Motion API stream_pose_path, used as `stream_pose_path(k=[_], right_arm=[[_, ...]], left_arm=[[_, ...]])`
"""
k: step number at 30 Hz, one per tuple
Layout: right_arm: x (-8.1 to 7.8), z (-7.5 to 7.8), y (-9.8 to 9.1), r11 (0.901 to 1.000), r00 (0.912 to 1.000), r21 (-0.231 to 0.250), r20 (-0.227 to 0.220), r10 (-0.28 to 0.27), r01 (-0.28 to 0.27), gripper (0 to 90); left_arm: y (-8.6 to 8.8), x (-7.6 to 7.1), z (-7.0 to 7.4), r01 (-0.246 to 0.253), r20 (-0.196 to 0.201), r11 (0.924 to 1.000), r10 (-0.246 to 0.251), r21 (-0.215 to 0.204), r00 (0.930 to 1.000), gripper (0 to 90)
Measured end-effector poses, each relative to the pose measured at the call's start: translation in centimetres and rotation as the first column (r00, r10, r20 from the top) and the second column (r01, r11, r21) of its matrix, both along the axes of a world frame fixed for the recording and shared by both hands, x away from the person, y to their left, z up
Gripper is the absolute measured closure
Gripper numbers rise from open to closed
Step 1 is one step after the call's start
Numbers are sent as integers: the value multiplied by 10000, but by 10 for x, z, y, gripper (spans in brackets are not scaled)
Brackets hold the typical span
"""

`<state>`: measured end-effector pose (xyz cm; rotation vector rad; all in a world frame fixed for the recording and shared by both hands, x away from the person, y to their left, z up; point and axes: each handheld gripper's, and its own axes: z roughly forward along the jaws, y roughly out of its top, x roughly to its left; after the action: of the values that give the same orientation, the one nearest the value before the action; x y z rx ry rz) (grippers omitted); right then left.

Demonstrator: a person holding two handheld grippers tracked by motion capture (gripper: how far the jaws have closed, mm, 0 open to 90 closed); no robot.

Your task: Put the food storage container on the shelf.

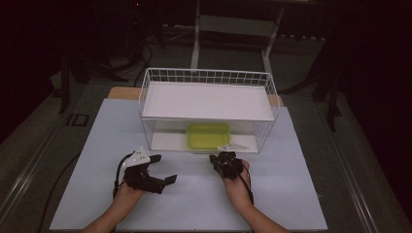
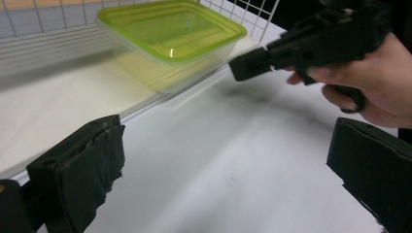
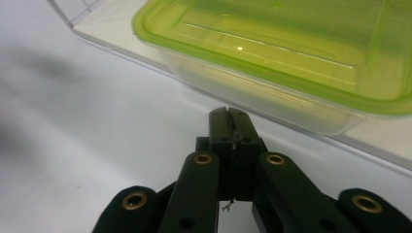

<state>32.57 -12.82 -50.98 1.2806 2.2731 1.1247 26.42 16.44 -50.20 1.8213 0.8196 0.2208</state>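
Note:
A clear plastic box with a lime-green lid point(image 1: 208, 135) point(image 2: 171, 30) point(image 3: 291, 48) sits on the bottom shelf of a white wire rack point(image 1: 209, 77), at its open front. My right gripper point(image 1: 217, 160) point(image 3: 228, 116) is shut with nothing in it, its tip a short way in front of the box. It also appears in the left gripper view as the right gripper point(image 2: 252, 65) held by a hand. My left gripper point(image 1: 163, 169) point(image 2: 228, 160) stands open over the white table at the front left, with nothing between its jaws.
The rack's upper white shelf point(image 1: 209, 101) overhangs the box. A white board point(image 1: 194, 194) covers the table. Dark floor and furniture legs surround it.

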Motion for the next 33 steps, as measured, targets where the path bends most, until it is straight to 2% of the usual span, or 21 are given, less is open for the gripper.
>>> stream_pose_path(k=[3, 6, 12, 15, 17, 25, 26, 33], right_arm=[[7, -5, 3, 9999, 9999, -121, -102, 21, -22, 900], [13, -10, 5, 9997, 9997, -198, -184, -128, 125, 900], [25, -12, 8, 9992, 9994, -223, -125, -326, 323, 900], [31, -13, 10, 9989, 9988, -149, -177, -449, 446, 900], [35, -13, 11, 9984, 9986, -190, -41, -526, 525, 900], [47, -14, 18, 9977, 9977, -140, 99, -667, 669, 899], [51, -13, 21, 9972, 9974, -248, 200, -697, 702, 899], [63, -12, 20, 9950, 9946, -211, 351, -973, 981, 899]], left_arm=[[2, -3, -3, 210, -200, 9996, -214, -192, 9996, 9], [2, -5, -6, 81, 122, 10000, -82, 51, 9999, 9], [5, -6, -7, -304, 443, 9995, 309, -121, 9985, 9], [6, -6, -7, -416, 584, 9991, 416, -2, 9974, 9], [5, -6, -9, -527, 648, 9986, 521, 74, 9965, 9], [5, -7, -9, -590, 726, 9983, 589, -7, 9956, 9], [6, -7, -9, -604, 724, 9982, 605, -41, 9955, 9], [9, -5, -13, -729, 627, 9973, 728, -15, 9954, 9]])
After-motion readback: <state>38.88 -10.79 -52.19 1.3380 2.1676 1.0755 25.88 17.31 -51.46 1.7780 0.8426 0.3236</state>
